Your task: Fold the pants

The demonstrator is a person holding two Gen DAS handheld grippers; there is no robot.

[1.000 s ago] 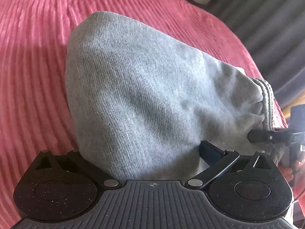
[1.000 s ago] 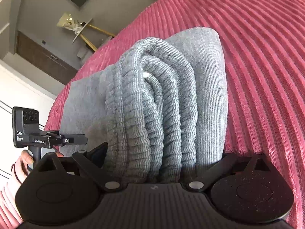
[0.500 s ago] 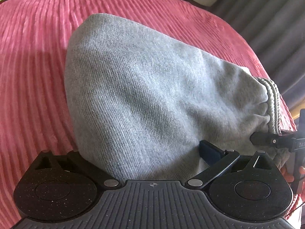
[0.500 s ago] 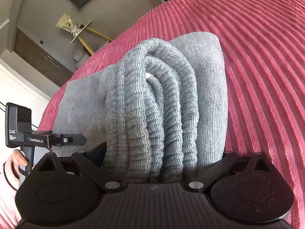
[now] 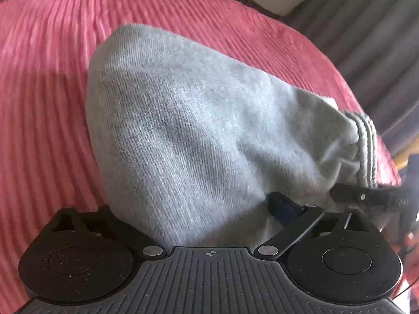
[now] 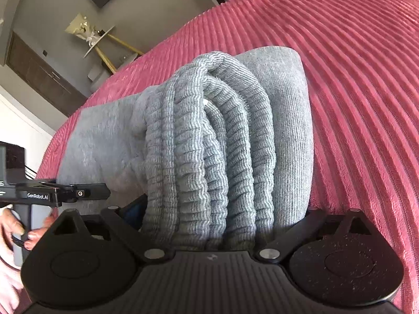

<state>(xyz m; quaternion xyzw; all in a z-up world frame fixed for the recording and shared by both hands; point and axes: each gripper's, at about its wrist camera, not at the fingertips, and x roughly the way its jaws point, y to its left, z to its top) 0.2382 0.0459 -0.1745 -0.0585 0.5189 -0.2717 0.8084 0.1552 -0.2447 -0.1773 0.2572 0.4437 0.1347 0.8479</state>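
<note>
— What do we log for the support?
— A bed (image 5: 39, 83), covered in pink ribbed fabric.
— And directly on it?
— We note grey pants (image 5: 188, 130), bunched, waistband ribs stacked in folds.

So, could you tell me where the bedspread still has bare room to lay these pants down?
Bare pink bedspread lies left of the grey pants in the left wrist view, and right of the ribbed waistband in the right wrist view. It is crowded between left gripper and right gripper, both clamped on fabric.
</note>
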